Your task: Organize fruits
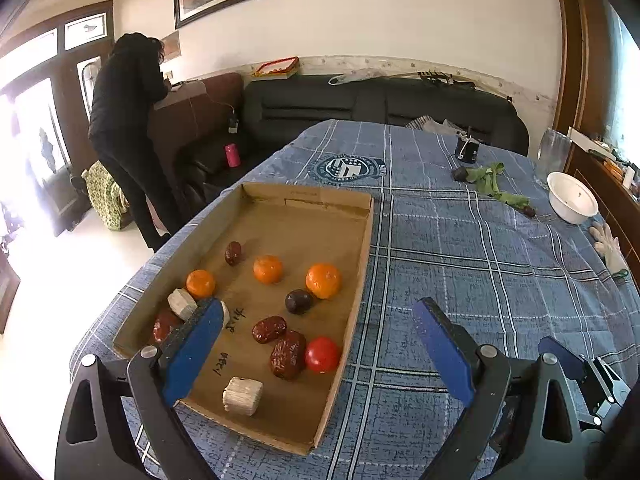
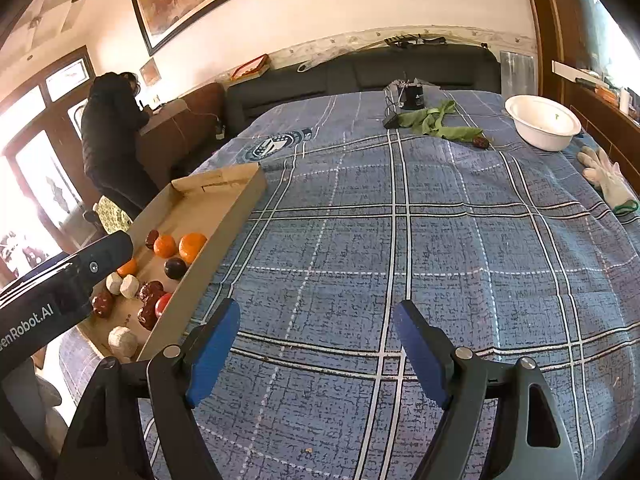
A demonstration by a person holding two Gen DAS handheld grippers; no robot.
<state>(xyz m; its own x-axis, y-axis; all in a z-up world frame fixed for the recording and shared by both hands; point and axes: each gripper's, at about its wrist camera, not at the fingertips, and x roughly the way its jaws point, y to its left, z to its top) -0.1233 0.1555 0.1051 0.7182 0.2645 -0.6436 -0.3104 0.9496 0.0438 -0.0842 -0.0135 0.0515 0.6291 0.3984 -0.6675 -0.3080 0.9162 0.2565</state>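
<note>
A shallow cardboard tray (image 1: 362, 256) lies on the blue plaid cloth and also shows in the right wrist view (image 2: 224, 220). It holds three oranges (image 1: 323, 280), a red tomato (image 1: 322, 354), a dark plum (image 1: 298, 301), several red dates (image 1: 287, 354) and pale chunks (image 1: 242, 395). My left gripper (image 1: 320, 320) is open and empty, held over the tray's near right part. My right gripper (image 2: 318, 320) is open and empty over bare cloth to the right of the tray. A lone date (image 2: 480, 142) lies far off by the green leaves.
A white bowl (image 2: 540, 122) stands at the far right, with a white glove (image 2: 608, 182) beside it. Green leaves (image 2: 436, 124) and a small dark cup (image 2: 414, 98) lie at the back. A person in black (image 1: 128, 128) stands beyond the table's left edge, by a sofa.
</note>
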